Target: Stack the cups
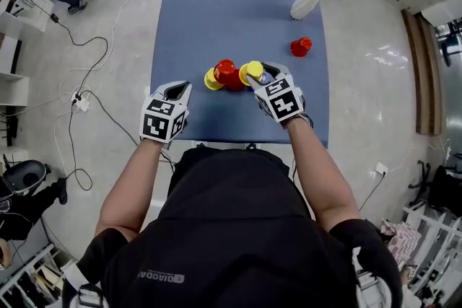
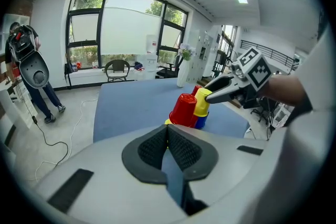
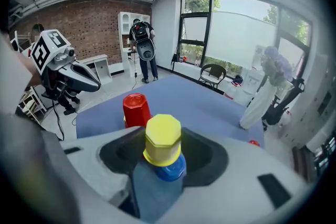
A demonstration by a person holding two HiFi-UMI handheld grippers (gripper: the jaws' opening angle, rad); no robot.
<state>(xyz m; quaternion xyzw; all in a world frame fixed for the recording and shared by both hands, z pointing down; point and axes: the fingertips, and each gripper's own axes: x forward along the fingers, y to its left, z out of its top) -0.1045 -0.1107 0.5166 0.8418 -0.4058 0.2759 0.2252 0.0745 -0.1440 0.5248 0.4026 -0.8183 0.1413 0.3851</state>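
Blue table (image 1: 238, 11) fills the upper centre of the head view. L gripper (image 1: 175, 90) is at the table's near edge, lower left of the cups, w/ jaws clenched together and nothing btwn them. R gripper (image 1: 261, 77) is at centre-right, grasping the yellow cup (image 3: 163, 139), which sits upside down on top of the blue cup (image 3: 170, 168). White vase (image 1: 306, 2) w/ pale flowers is near the table's upper right corner, leaning. Red cup (image 1: 226, 73), upside down, is just left of the yellow/blue pair, at the centre of the frame. A 2nd yellow cup (image 1: 211, 79) shows against its left side. Lone red cup (image 1: 300, 47) lies apart to the upper right, below the vase.
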